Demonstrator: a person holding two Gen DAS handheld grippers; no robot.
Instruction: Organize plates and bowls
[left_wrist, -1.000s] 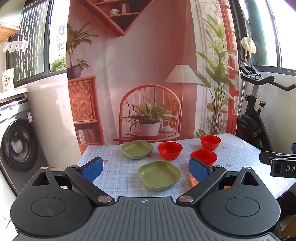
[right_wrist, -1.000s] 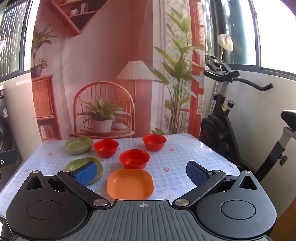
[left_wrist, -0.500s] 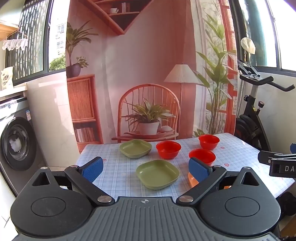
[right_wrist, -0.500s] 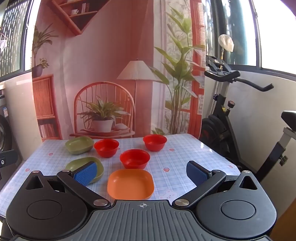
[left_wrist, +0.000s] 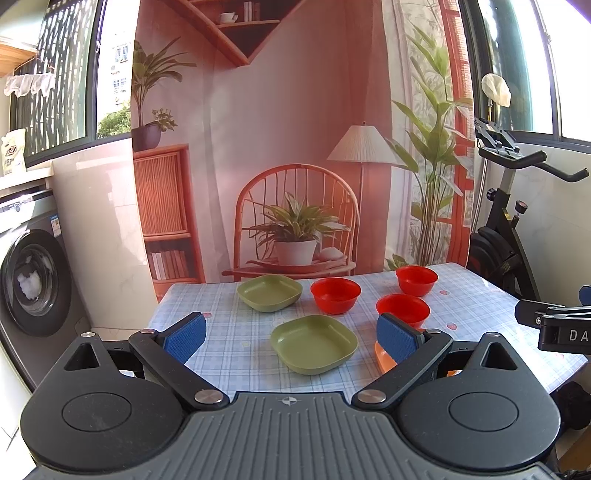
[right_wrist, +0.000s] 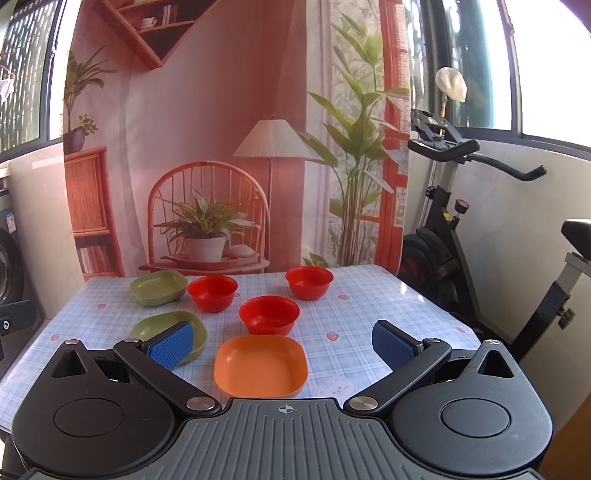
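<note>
Your left gripper (left_wrist: 291, 332) jaws apart, empty | your right gripper (right_wrist: 284, 345) jaws apart, empty | square orange plastic plate (right_wrist: 260, 364) nearest you on checked tablecloth (right_wrist: 369, 310); red round bowl (right_wrist: 269, 314) just behind it; green square plate (left_wrist: 314, 343) left of it.

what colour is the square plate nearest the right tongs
Orange, clearest in the right wrist view.

Glossy plastic on the red bowls (right_wrist: 269, 314), smooth satin plastic on the orange plate (right_wrist: 260, 365), and a shiny checked cloth over the counter (right_wrist: 369, 295). Blue fingers (left_wrist: 397, 338): rough, dimpled rubber.
</note>
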